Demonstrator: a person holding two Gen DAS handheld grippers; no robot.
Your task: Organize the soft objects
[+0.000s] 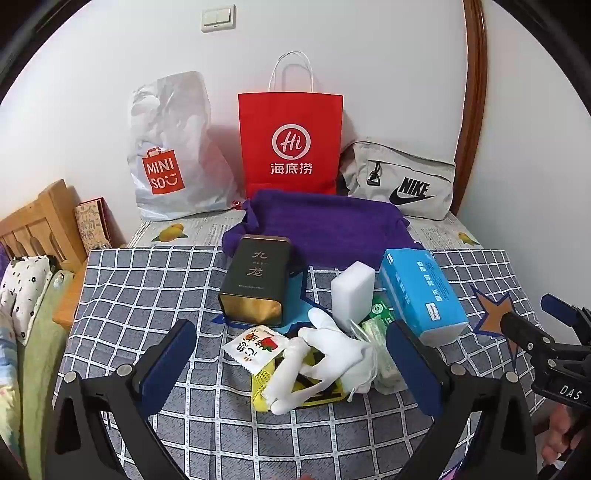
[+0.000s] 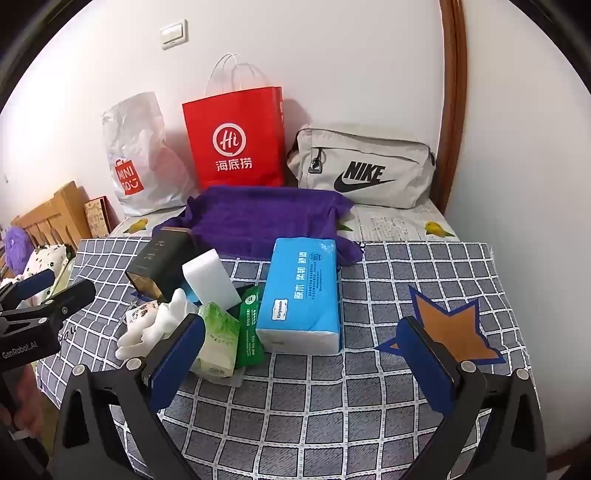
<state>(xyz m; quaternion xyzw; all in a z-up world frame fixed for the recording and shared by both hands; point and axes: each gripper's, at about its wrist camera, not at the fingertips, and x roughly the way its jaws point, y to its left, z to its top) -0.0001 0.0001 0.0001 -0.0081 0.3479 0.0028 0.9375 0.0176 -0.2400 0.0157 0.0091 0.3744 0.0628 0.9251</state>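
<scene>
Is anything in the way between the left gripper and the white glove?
Nothing visible. The left gripper is open with the white glove lying directly between and ahead of its fingers, on top of the pile.

Ahead of me the white wall (image 1: 369,55) is plain and evenly lit, without hard shadows. A double light switch (image 1: 218,17) sits high on it at about eleven o'clock. At one o'clock a curved brown wooden frame (image 1: 476,92) runs up the wall. The bed (image 2: 406,295) in front of me wears a grey cover with a white grid and an orange star patch (image 2: 450,325); beyond it, at twelve o'clock, a printed sheet with yellow fruit (image 1: 192,229) shows. At nine o'clock stands a pale wooden headboard (image 1: 37,221), with a spotted pillow (image 1: 26,280) just beside it.
</scene>
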